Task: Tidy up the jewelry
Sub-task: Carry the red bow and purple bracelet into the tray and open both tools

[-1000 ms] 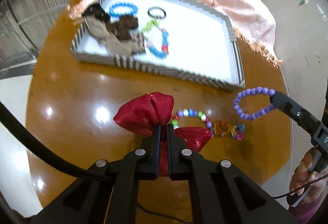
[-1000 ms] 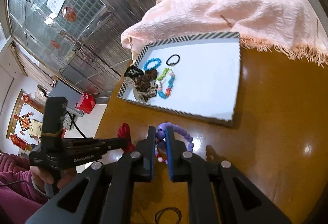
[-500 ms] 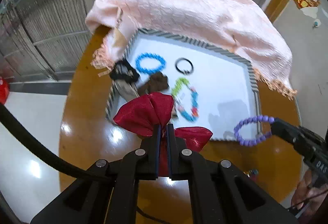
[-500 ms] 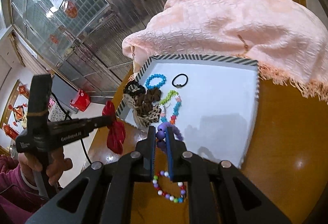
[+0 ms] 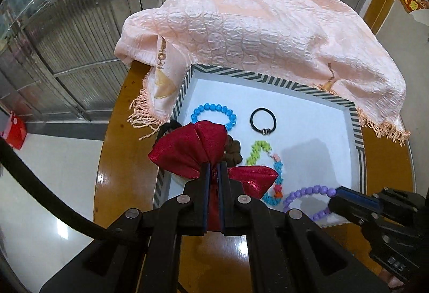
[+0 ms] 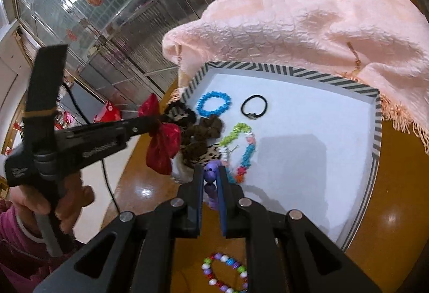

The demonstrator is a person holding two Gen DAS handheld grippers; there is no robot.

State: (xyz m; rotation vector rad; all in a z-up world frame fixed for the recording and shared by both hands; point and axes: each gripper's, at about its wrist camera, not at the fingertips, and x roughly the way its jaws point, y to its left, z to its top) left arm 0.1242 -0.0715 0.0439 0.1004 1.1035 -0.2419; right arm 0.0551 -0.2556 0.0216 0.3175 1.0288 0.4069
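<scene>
Carrying two pieces to the tray (image 5: pixel 358 129) at once, the person seems to be in the transport step: both are above the tray but not yet put down.

On the left side, the left claw (image 5: pixel 213 172) is closed tight on the knot of the red bow (image 5: pixel 198 148), which is clear of the tabletop (image 5: pixel 128 159). From the right wrist view the bow (image 6: pixel 163 143) hangs over the left rim of the tray, just beside the pile of dark and leopard scrunchies (image 6: pixel 201 135). I think the next move here calls for lowering the bow to a bare part of the white floor and then opening the claw, not on top of the pile.

In the middle of the tray lie the blue bracelet (image 5: pixel 214 112), the black hair tie (image 5: pixel 263 119) and the colourful necklace (image 5: pixel 270 167).

On the right side, the right claw (image 6: pixel 210 180) is nearly together, clamped on the purple bracelet (image 5: pixel 308 198), whose loop hangs free over the near edge of the tray. It needs to go a little further in, toward the empty right part, before release.

One more bead bracelet (image 6: pixel 226 275) is on the tabletop outside the tray, so the task is not finished.
</scene>
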